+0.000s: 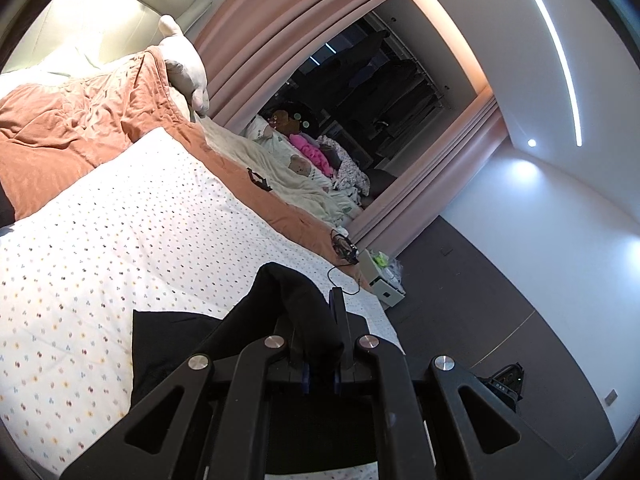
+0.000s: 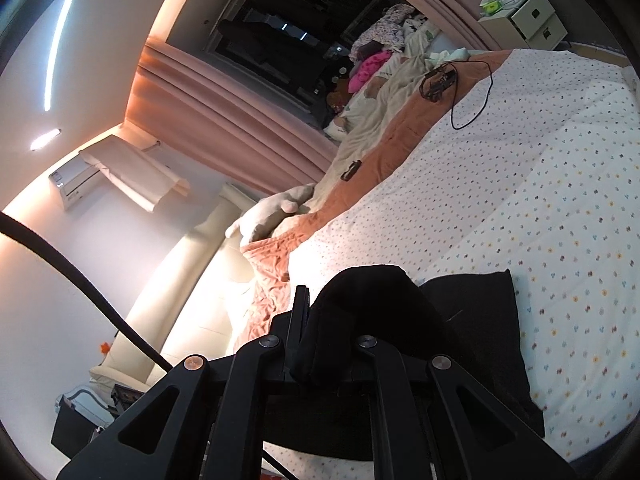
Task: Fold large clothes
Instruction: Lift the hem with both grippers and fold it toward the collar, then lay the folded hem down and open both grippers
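— Left wrist view first: what is seen at its left edge?

— A white spotted sheet (image 1: 120, 240) is spread over the bed, with a rumpled orange quilt (image 1: 80, 120) bunched above it and a pale plush toy (image 1: 186, 64) laid on the quilt's upper corner. A black garment (image 1: 288, 300) is draped across the lower middle of the sheet. One fold of it is raised and pinched by the left gripper (image 1: 320, 344), whose jaws are clenched on the cloth. Further right, a dark window is framed by pink curtains (image 1: 248, 32), and a small white drawer unit (image 1: 380, 276) is set on the grey floor past the bed.

— And the right wrist view?

— A wall air conditioner (image 2: 76, 184) is seen at the left, then the curtains and the plush toy on the quilt. At lower centre the right gripper (image 2: 320, 344) is clamped on a bunched part of the same black garment, lifted off the sheet. The rest of the garment is left flat on the spotted sheet to the right. A black cable (image 2: 476, 92) is looped on the sheet near the far edge.
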Demonstrator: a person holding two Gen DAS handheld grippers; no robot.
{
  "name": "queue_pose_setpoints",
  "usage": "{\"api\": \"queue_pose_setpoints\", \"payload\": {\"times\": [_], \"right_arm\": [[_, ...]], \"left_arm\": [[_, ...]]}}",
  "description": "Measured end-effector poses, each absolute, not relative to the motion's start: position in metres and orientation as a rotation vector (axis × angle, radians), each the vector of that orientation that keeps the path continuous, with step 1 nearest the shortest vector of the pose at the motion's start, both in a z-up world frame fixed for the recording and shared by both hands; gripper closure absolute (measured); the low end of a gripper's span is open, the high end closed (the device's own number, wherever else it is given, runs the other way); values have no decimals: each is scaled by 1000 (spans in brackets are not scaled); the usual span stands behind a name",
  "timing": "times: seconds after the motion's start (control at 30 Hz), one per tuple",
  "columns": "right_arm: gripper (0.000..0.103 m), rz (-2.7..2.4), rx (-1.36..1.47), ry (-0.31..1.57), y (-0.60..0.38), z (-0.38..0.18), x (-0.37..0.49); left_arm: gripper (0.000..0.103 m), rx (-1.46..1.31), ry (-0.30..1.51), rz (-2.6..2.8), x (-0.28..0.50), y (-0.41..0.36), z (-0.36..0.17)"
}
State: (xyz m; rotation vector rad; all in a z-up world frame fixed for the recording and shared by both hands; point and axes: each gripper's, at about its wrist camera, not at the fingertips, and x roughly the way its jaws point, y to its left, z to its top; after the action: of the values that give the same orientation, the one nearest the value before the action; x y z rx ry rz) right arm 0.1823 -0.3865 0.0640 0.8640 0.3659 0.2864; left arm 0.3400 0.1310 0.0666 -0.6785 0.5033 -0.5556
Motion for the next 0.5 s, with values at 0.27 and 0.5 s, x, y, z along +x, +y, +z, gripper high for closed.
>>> {"api": "queue_pose_setpoints", "payload": {"times": [0.27, 0.5], "right_arm": [[98, 243, 840, 424, -380, 65, 234], [97, 196, 851, 500, -371, 49, 280]], "left_arm": [[94, -671, 591, -526, 409, 121, 34], [94, -676, 682, -485, 458, 111, -12]]}}
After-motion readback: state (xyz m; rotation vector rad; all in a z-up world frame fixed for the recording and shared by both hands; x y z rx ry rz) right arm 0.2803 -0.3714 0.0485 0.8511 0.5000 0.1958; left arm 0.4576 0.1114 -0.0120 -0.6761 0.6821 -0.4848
